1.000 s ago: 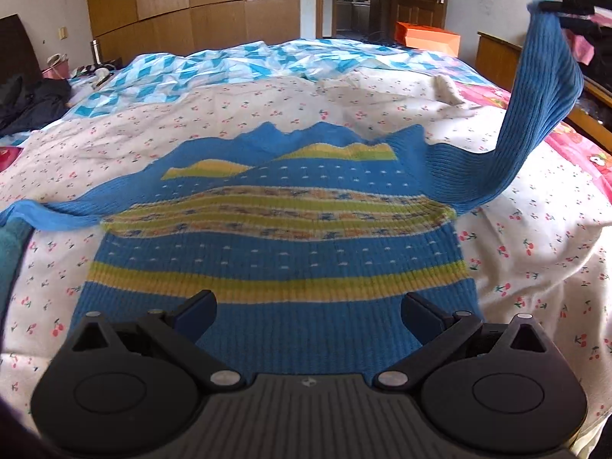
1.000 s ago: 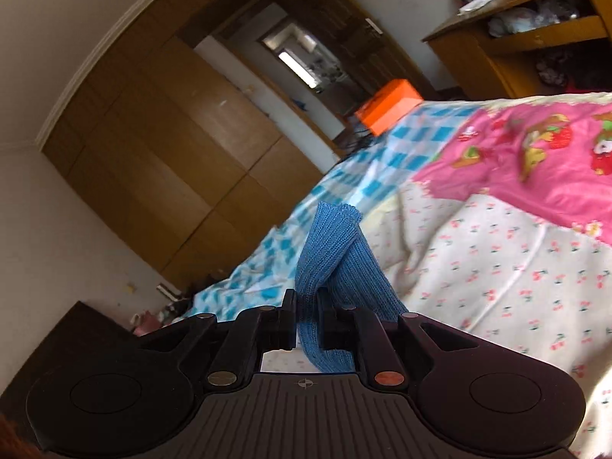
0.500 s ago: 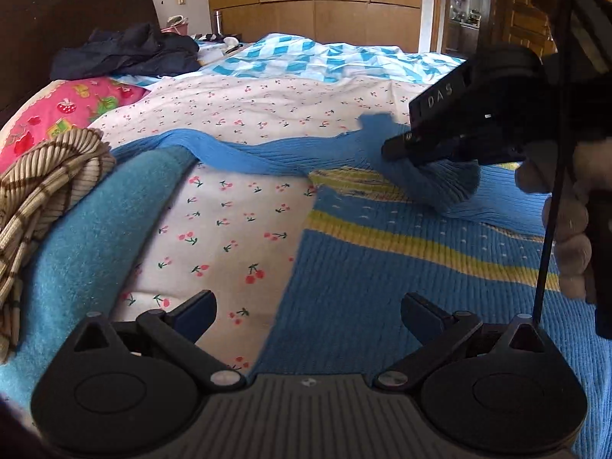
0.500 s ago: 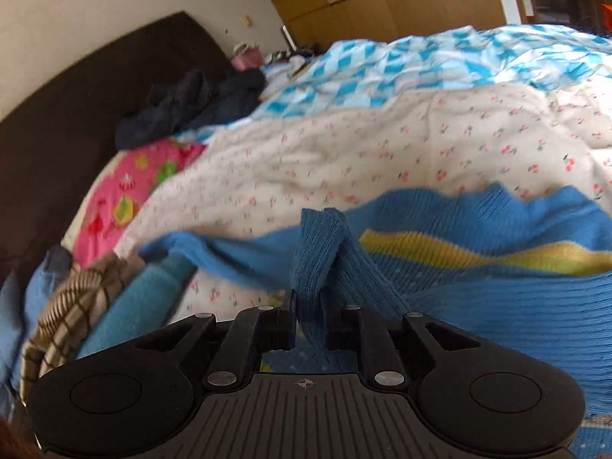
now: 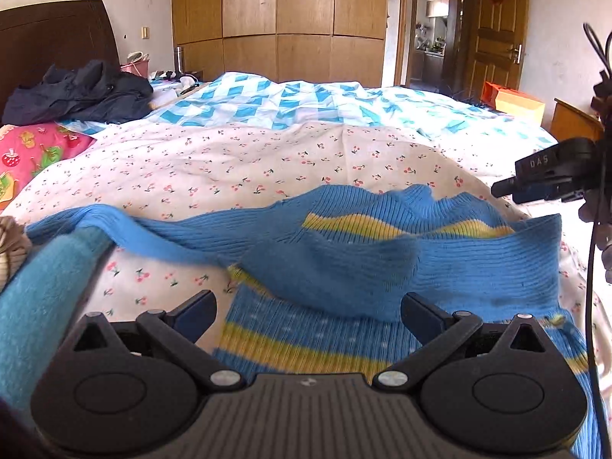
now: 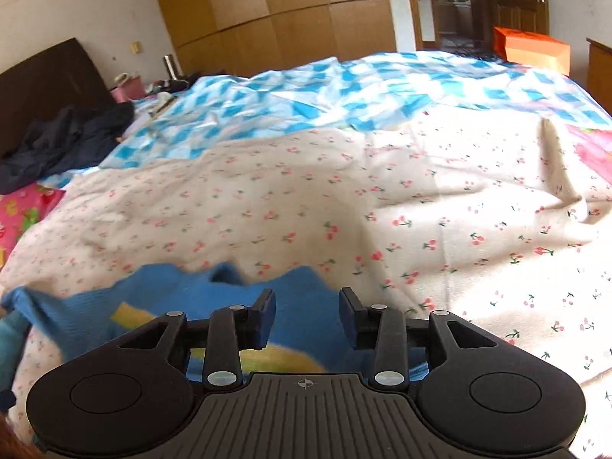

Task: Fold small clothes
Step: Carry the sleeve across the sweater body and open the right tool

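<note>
Between and ahead of the left gripper (image 5: 308,311), whose jaws stand wide and hold nothing, we note the ribbed blue-and-yellow knit sweater (image 5: 440,267) lying on the cherry-print bedsheet (image 5: 248,164), one sleeve (image 5: 344,267) folded across its body. Our right gripper (image 6: 307,315) has just been opening; its jaws are parted, empty, above the sweater's blurred collar edge. Its housing reads "DAS"; a teal towel (image 5: 34,306) is cut off left of the jaws.

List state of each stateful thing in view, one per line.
blue sweater: flat on the bed, one sleeve folded across the chest, the other stretched out sideways.
right gripper: open, jaws just opened, nothing between them.
left gripper: open, empty, over the sweater.
room door: open.
wardrobe doors: shut.
</note>
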`<action>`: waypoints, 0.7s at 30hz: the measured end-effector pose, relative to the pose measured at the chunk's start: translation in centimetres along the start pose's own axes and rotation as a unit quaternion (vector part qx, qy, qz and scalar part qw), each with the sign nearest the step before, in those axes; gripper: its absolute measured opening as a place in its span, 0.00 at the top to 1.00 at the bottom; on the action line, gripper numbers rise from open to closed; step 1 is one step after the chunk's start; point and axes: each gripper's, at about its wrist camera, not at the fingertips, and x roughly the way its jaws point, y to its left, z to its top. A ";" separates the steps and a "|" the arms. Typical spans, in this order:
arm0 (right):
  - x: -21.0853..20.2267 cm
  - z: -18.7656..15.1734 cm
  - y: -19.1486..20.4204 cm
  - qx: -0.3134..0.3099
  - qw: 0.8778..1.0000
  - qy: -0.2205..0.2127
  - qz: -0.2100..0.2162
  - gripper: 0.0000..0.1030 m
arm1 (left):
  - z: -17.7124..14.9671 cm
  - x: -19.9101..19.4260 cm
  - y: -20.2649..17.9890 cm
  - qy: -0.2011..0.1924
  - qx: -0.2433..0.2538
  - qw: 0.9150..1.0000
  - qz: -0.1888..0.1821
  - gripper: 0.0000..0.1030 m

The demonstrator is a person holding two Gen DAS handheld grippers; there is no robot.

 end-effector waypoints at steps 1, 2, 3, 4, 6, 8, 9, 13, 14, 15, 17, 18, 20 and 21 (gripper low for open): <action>0.9 0.2 -0.8 0.008 1.000 0.013 0.011 0.60 | 0.1 0.5 -0.2 0.002 0.001 1.000 0.002 0.00; 1.7 0.2 -1.4 0.014 0.999 0.026 0.024 0.58 | 0.2 0.9 -0.4 0.005 0.003 1.000 0.003 0.00; 2.4 0.2 -1.5 0.016 0.999 0.039 0.032 0.56 | 0.1 1.2 -0.6 0.008 0.005 1.000 0.005 0.00; 3.2 0.0 -1.7 0.013 0.998 0.056 0.037 0.56 | 0.1 1.5 -0.8 0.010 0.009 1.000 0.007 0.00; 4.0 -0.2 -1.4 -0.011 0.997 0.065 0.038 0.56 | 0.1 1.9 -1.1 0.011 0.019 1.000 0.011 0.00; 4.0 -0.3 -0.8 -0.027 0.997 0.070 0.032 0.69 | 0.2 2.2 -1.3 0.010 0.030 0.999 0.017 0.00; 3.6 -0.4 -0.6 -0.026 0.996 0.075 0.033 0.86 | 0.2 2.3 -1.3 0.009 0.034 0.999 0.020 0.00; 0.5 0.3 -1.9 -0.004 1.000 0.021 0.006 0.98 | 1.0 3.4 -1.3 -0.002 0.035 0.999 0.033 0.00; 0.4 0.4 -2.5 0.010 1.000 0.013 -0.007 0.98 | 1.2 3.9 -1.4 -0.005 0.030 0.999 0.036 0.00; 1.0 0.4 -3.0 0.023 0.999 0.016 -0.020 0.98 | 1.4 4.5 -1.4 -0.008 0.026 0.999 0.040 0.00; 2.5 -0.4 -2.6 0.010 0.998 0.042 -0.042 0.98 | 1.4 6.2 -1.7 0.006 0.037 0.998 0.055 0.00; 3.0 -0.8 -2.1 -0.006 0.997 0.048 -0.057 0.97 | 1.3 7.2 -1.8 0.025 0.048 0.997 0.063 0.00; 2.8 -0.9 -1.4 -0.014 0.997 0.038 -0.064 0.97 | 1.1 7.6 -1.4 0.035 0.050 0.997 0.055 0.00; 2.2 -0.7 -1.1 -0.011 0.998 0.024 -0.064 0.94 | 1.1 7.3 -1.1 0.032 0.047 0.997 0.052 0.00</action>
